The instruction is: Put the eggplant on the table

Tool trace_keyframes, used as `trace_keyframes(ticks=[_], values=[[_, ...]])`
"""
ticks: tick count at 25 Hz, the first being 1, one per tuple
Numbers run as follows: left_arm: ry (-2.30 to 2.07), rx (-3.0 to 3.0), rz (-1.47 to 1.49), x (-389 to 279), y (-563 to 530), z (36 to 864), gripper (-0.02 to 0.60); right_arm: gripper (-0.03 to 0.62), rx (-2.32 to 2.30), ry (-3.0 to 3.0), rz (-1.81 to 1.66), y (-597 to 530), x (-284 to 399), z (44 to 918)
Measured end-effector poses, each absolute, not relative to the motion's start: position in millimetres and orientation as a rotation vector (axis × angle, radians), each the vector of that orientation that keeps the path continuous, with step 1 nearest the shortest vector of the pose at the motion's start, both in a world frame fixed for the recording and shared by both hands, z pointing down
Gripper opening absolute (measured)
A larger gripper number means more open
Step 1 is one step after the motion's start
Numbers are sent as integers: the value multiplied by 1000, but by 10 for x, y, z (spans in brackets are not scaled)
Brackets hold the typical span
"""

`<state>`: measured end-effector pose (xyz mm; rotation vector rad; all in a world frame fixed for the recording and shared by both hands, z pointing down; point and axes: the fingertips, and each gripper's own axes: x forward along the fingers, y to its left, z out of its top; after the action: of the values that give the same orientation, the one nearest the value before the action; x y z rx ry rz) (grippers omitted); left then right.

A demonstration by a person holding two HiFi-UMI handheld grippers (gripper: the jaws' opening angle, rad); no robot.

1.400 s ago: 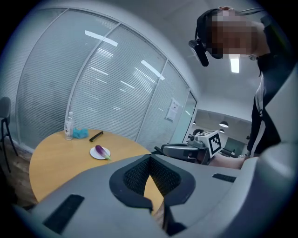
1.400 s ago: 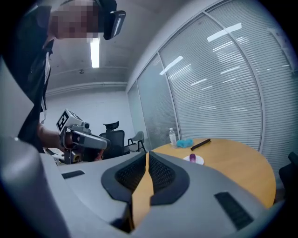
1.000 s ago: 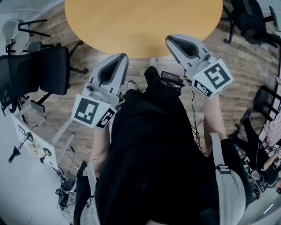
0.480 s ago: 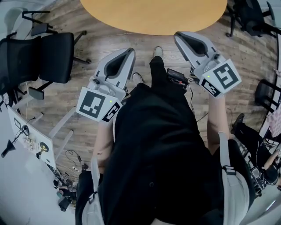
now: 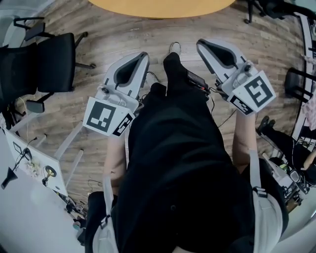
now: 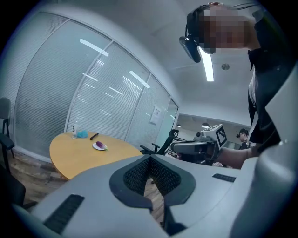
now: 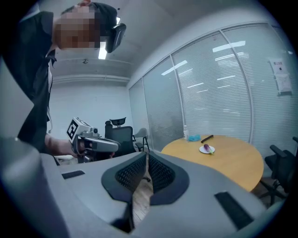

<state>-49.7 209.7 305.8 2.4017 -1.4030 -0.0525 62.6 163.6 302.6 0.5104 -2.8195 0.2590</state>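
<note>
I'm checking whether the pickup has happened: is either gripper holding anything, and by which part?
Nothing is held. The left gripper and right gripper have shut, empty jaws; the eggplant lies on a plate on the table.

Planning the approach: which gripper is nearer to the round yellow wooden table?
Right, slightly. The right gripper is closer to the edge of the round yellow wooden table; the left gripper is further back. Neither touches it.
</note>
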Motion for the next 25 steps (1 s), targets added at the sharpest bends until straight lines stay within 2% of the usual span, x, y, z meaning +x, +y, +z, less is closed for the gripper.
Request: trace_keyframes(ticks=[25], values=[[-1306,2470,-27,-62,2216,2976,8,18,545,-2872,271,1946,1018,2915]])
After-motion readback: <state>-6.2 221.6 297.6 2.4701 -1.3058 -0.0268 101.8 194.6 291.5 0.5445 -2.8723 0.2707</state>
